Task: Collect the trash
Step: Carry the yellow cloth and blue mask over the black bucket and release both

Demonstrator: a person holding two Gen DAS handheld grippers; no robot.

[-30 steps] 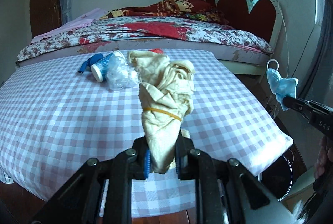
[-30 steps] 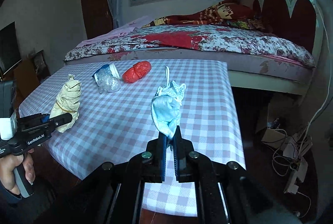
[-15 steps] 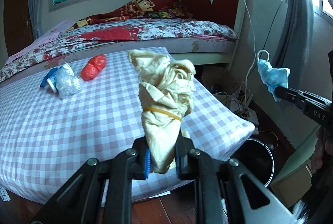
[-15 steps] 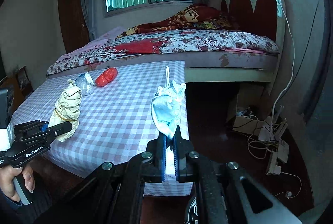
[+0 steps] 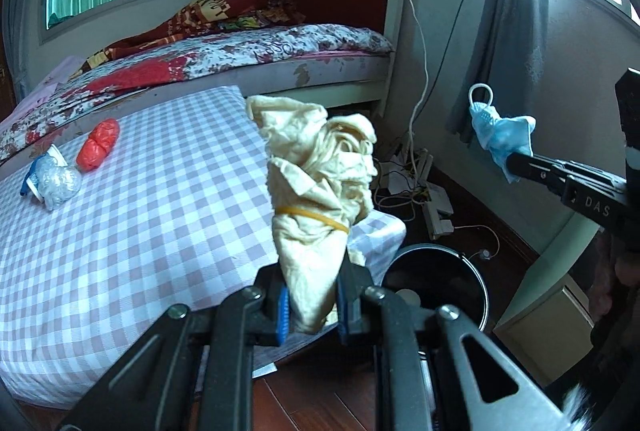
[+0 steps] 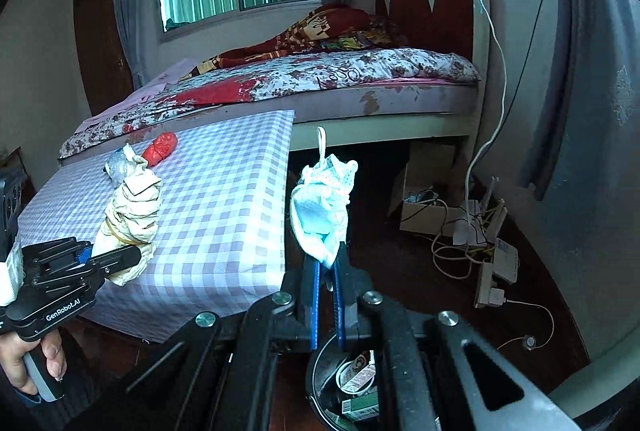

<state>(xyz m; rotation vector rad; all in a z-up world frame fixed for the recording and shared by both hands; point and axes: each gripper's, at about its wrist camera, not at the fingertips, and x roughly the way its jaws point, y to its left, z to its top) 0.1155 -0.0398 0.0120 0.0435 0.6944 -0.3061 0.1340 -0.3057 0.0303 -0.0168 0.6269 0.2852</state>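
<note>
My left gripper [image 5: 310, 305] is shut on a crumpled cream bundle [image 5: 320, 187] bound with a rubber band, held past the table's right corner; it also shows in the right wrist view [image 6: 130, 209]. My right gripper [image 6: 326, 267] is shut on a crumpled blue face mask [image 6: 322, 209], which also shows in the left wrist view [image 5: 500, 133]. A black trash bin [image 5: 440, 283] stands on the floor below both grippers; in the right wrist view its mouth [image 6: 352, 387] holds some litter. A red wad [image 5: 98, 145] and a clear plastic wad [image 5: 56, 183] lie on the checked table [image 5: 140, 231].
A bed [image 5: 240, 55] with a red headboard stands behind the table. Cables and a power strip [image 6: 496, 267] lie on the dark wood floor to the right. A grey curtain [image 5: 508, 27] hangs at the right wall. A pale box [image 5: 548, 323] stands beside the bin.
Both grippers have swung right, off the table toward the floor corner, each still holding its item. The trash bin has come into view below them.
</note>
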